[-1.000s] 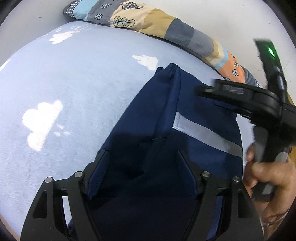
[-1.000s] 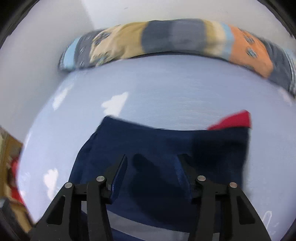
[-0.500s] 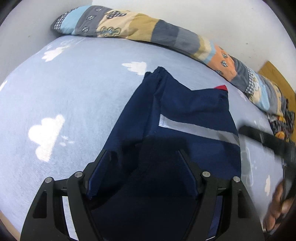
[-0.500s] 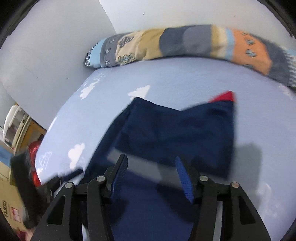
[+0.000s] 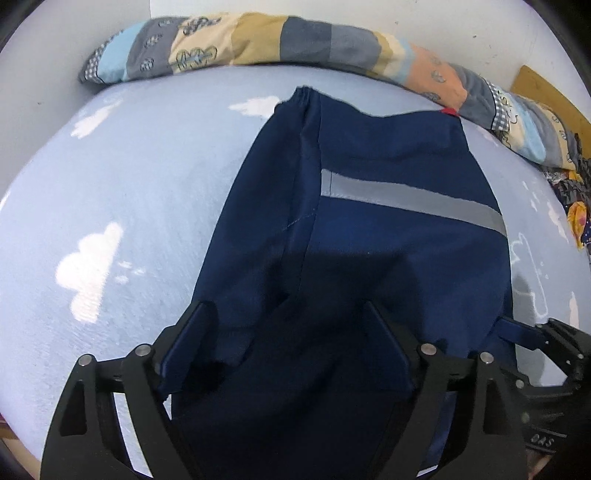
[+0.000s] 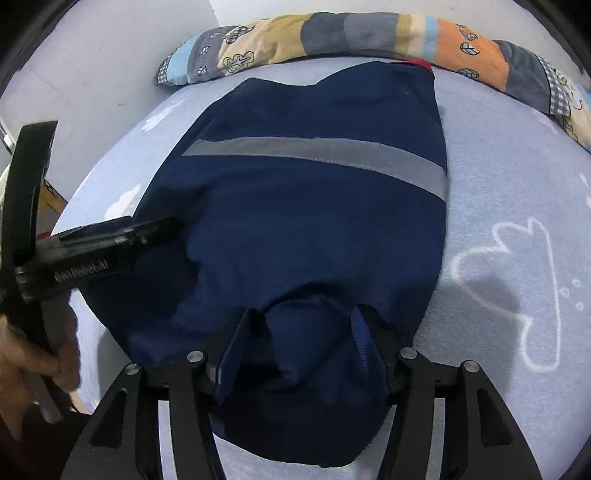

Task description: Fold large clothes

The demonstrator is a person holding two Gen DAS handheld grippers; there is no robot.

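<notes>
On the bed (image 5: pixel 140 192), the left gripper (image 5: pixel 284 332) jaws have just widened over the navy garment (image 5: pixel 388 177); the right gripper (image 6: pixel 295 325), swung nearer since, seemingly pinches a fold.

a pale blue sheet (image 5: pixel 155 192) printed with white clouds (image 5: pixel 88 266) covered the bed ahead of the fingers. beyond it a long patchwork pillow (image 5: pixel 306 48) lay against a plain white wall (image 5: pixel 461 22), with a wooden board (image 5: pixel 546 92) far right.

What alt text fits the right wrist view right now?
The right gripper pinches a bunched edge of a navy garment with a grey reflective stripe, spread on a pale blue cloud-print sheet. The left gripper reaches in from the left.
</notes>
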